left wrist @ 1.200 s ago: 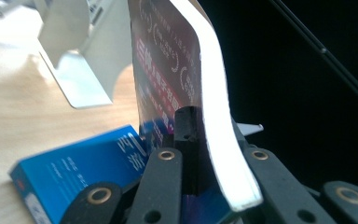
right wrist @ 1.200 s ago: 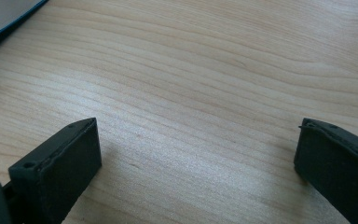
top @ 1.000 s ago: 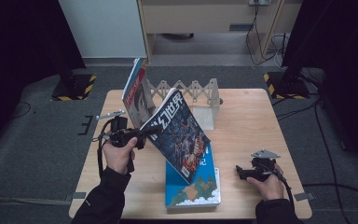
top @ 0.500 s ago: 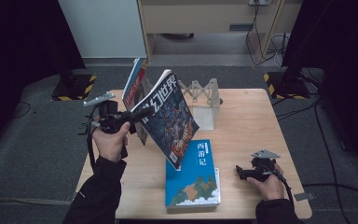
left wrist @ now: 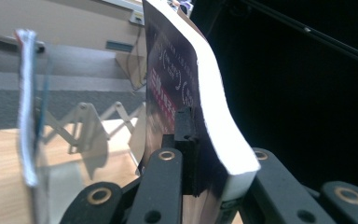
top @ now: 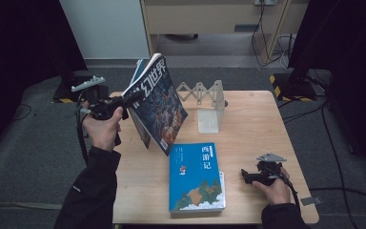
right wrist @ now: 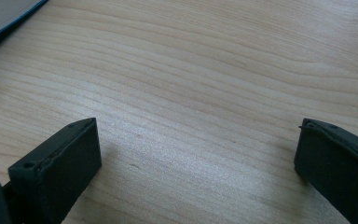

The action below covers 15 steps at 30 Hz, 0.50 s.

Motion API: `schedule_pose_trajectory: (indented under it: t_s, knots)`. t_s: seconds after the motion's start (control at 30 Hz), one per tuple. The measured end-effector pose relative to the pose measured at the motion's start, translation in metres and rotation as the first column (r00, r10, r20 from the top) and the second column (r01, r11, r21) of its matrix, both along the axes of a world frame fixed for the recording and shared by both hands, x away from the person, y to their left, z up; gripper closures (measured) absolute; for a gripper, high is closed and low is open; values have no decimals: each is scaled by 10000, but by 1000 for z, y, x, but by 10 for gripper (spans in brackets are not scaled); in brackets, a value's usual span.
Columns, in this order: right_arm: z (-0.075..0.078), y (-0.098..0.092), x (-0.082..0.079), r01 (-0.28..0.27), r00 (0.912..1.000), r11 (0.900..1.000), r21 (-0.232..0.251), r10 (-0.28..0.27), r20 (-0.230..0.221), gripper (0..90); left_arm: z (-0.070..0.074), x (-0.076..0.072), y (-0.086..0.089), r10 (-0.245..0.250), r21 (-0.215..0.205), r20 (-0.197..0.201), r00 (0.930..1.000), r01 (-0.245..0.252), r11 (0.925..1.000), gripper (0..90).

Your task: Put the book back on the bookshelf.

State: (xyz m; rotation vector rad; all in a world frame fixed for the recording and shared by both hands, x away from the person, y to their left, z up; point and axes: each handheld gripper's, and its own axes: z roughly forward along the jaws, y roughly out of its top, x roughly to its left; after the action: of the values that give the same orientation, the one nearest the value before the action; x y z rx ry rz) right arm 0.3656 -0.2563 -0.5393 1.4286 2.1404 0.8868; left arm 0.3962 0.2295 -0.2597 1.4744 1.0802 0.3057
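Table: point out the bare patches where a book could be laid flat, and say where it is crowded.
Bare wood on the table lies right of the clear bookend, running to the far right corner, and between the blue book and the right gripper, whose jaws stand open over it. It is crowded at the far left, where the left gripper holds the magazine by another upright book.

High view is dim overall, black drapes at both sides swallow detail, the wooden table (top: 248, 124) is the brightest patch, lit softly from above with faint shadows beside the accordion rack (top: 205, 102). Image soft, low resolution, slight grain. Left gripper view: close magazine (left wrist: 186, 93) partly blurred, its white page edge glaring, right half nearly black, background desk soft. Right gripper view evenly lit, wood grain sharp mid-frame, black jaws slightly out of focus, soft shadow under the left one.
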Motion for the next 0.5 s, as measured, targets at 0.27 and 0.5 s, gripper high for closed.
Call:
schedule_pose_trajectory:
  t_s: [0.27,0.5]
  knots:
    - [0,0,0,1,10000,10000,1,-1,2,7,15,8,10,588,164,171,9981,-590,9981,821]
    - [0,0,0,11,10000,10000,-4,-11,17,7,22,10,19,1052,317,253,9941,-1060,9939,822]
